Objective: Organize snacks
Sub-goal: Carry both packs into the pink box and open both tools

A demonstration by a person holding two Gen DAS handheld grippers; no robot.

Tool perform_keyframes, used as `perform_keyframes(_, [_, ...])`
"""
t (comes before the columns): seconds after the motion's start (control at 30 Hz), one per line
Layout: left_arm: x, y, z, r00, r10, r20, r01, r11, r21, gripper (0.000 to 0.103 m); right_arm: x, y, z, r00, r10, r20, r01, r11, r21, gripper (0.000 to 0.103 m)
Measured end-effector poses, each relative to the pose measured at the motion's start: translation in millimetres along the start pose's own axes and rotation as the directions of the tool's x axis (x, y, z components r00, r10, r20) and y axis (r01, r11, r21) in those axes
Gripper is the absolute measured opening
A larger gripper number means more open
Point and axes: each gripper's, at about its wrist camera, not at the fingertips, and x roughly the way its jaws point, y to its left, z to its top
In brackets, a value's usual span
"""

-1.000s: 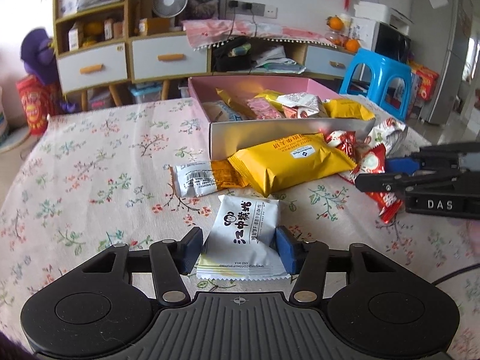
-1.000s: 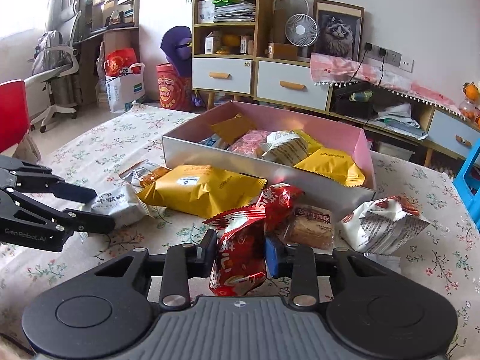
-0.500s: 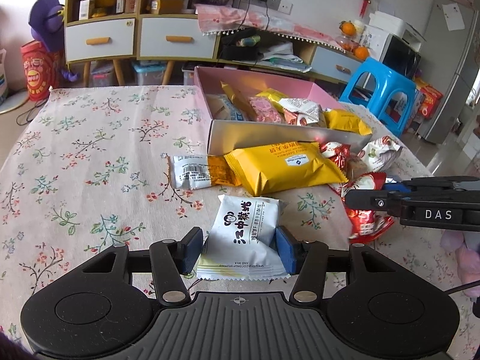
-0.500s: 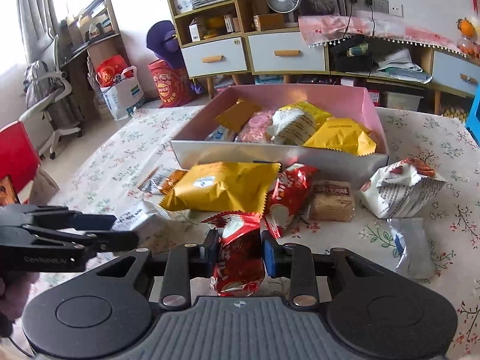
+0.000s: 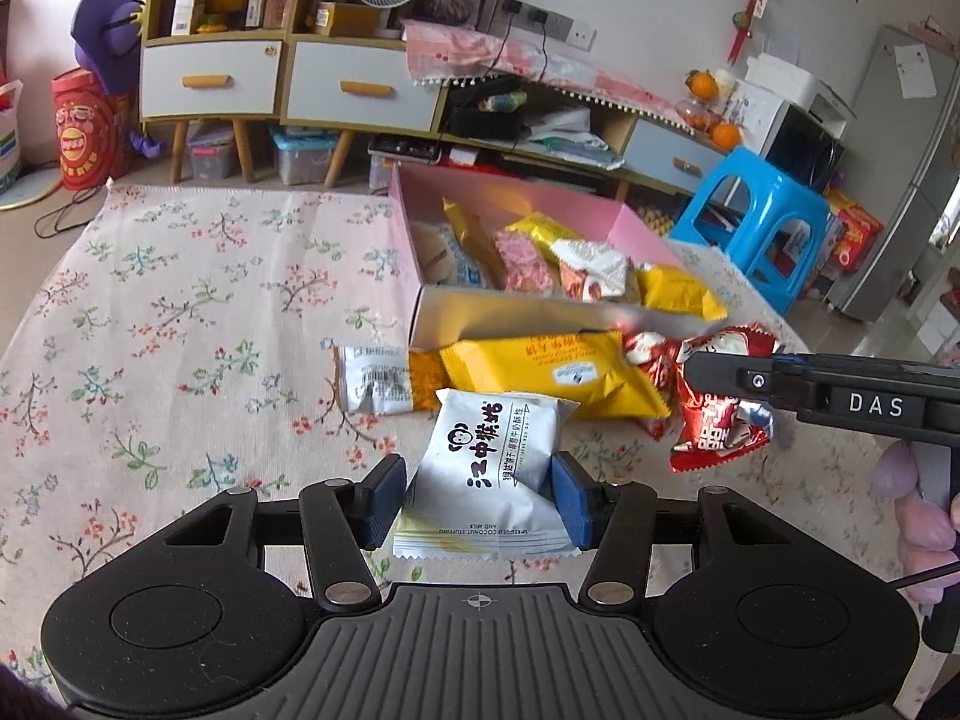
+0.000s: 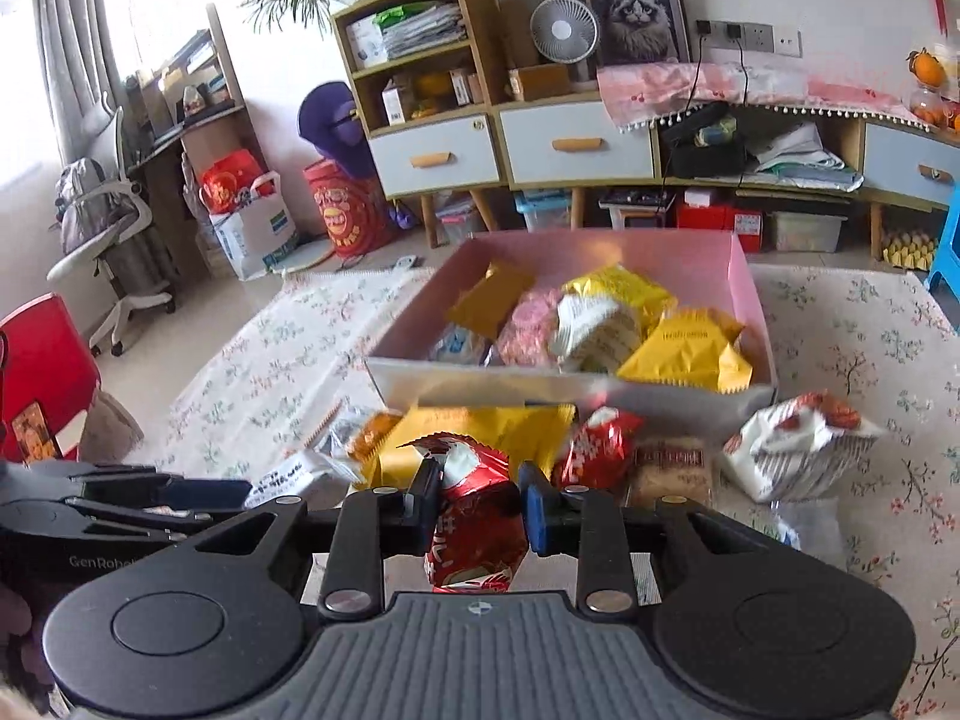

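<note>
Currently your left tongs (image 5: 474,498) clamp the white packet (image 5: 489,474) by its sides, and your right tongs (image 6: 477,507) pinch the red packet (image 6: 474,531); both hang clear of the table (image 5: 180,330), evidently bound for the pink box (image 6: 744,276) just beyond the loose snacks.

White snack packet (image 5: 492,462) and red snack packet (image 6: 474,534) gripped, pink box (image 6: 744,282) half filled

1. "DAS" in white letters on the black body of the right gripper (image 5: 720,375), at the right.
2. "SHREDDED COCONUT STUFFING AND MILK", beside large Chinese characters I cannot make out, on the near white snack packet (image 5: 489,480).
3. "GenRobot" on the left gripper (image 6: 198,495), at the near left.
</note>
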Motion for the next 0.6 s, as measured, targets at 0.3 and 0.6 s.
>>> perform_keyframes(0.3, [-2.1,-15.8,27.2,0.998,0.008,0.067,-0.007,1.000,-0.013,0.050,-1.3,-3.7,28.8,0.998,-0.018,0.055,0.016,0.999,0.035,0.017])
perform_keyframes(0.6, [15.5,-30.7,63.6,0.993,0.032,0.115,-0.035,0.999,0.024,0.050,12.8,-30.3,66.1,0.989,-0.088,0.116,0.072,0.988,0.136,0.017])
